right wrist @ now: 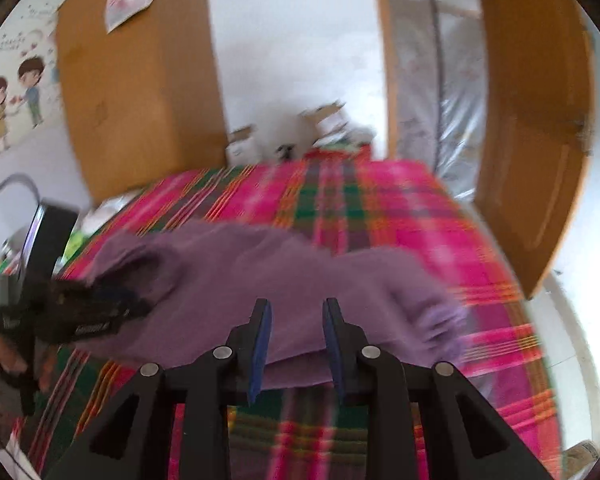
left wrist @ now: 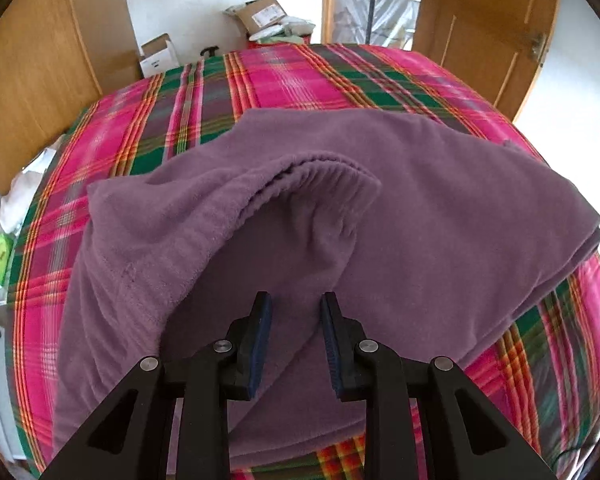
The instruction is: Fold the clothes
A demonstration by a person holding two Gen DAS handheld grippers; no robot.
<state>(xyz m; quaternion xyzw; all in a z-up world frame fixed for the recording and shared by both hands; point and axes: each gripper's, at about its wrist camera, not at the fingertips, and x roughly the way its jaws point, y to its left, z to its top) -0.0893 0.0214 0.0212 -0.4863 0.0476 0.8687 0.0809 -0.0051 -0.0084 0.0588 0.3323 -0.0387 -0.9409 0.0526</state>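
1. Where the pink, green and orange plaid bedspread (left wrist: 284, 80) covers the bed, a purple fleece garment (left wrist: 420, 200) lies spread across its middle, reaching towards the near edge.
2. A ribbed elastic band (left wrist: 316, 172) of the garment stands up in a raised arch, with a hollow fold beneath it.
3. The left claw (left wrist: 296, 304) hangs over the garment's near part, its blue pads apart and nothing pressed between them: released.
4. The right claw (right wrist: 296, 308) is likewise released, its pads apart above the garment's near edge; that view is blurred.
5. In the right wrist view, a person's hand (right wrist: 4, 356) grips the left claw's handle at the left edge.
6. Beyond the bed stand cardboard boxes (left wrist: 260, 12), a wooden wardrobe (left wrist: 48, 60) and an open wooden door (left wrist: 488, 28).
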